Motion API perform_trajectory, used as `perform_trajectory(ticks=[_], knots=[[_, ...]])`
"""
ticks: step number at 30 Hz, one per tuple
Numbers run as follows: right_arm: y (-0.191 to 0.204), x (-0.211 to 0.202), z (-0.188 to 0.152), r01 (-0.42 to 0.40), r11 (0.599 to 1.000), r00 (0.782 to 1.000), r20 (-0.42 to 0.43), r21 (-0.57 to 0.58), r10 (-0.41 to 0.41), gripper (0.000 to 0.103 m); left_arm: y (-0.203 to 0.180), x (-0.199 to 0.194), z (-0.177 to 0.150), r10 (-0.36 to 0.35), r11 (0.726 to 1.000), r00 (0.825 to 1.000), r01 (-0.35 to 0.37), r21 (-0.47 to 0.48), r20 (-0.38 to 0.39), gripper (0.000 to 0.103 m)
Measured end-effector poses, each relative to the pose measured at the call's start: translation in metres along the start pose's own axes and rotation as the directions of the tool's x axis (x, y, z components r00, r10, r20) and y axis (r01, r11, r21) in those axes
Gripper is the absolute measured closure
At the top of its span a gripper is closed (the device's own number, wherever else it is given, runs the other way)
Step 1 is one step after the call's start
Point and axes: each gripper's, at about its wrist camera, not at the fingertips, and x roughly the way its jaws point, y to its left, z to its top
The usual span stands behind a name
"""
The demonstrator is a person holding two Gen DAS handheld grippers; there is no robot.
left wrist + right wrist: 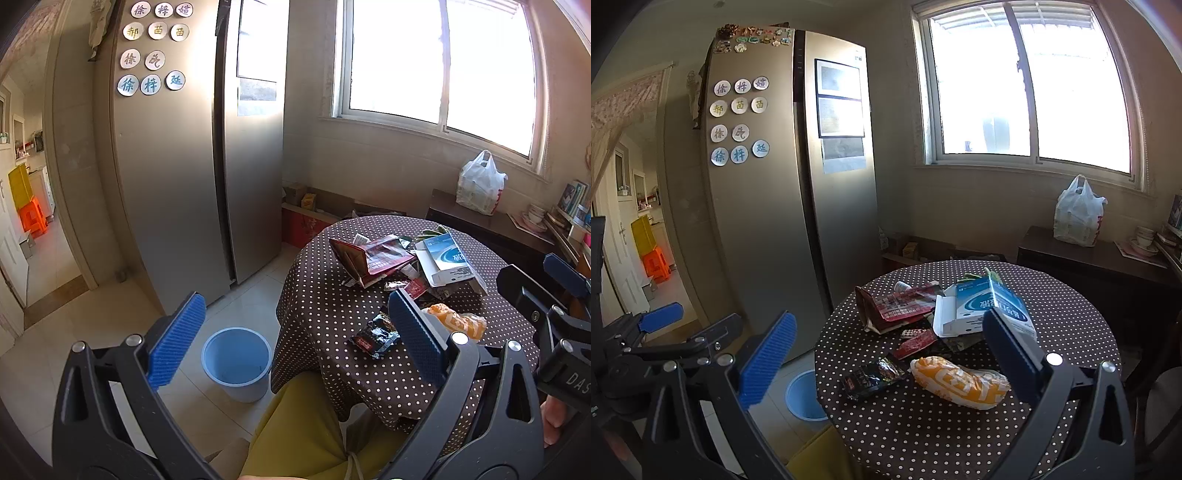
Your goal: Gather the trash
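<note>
Trash heap on the round table [923, 435]: orange wrapper [960, 382] at 6 o'clock, black packet [873, 376] at 7 o'clock, white box [982, 308] at 1 o'clock. Blue bin [236, 363] on the floor, at the table's 9 o'clock. Left gripper [291, 336] and right gripper [886, 354]: fingers apart, empty.

We are looking from the left wrist camera down over the near edge of the round table [332, 317], facing the fridge [177, 177] and window [439, 66], with the blue bin [236, 363] close below. From the right wrist camera we are sitting slightly higher, facing likewise; both views are sharing table, fridge, window and bin [805, 395].
</note>
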Motion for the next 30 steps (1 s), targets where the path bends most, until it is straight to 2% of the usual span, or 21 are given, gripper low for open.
perform_trajectory(ticks=[30], knots=[[-0.0051, 0.0019, -0.0046, 0.017, 0.999, 1.0, -0.024, 0.027, -0.016, 0.004, -0.0037, 0.0024, -0.0009, -0.017, 1.0, 1.0, 0.017, 0.003, -0.02, 0.006]])
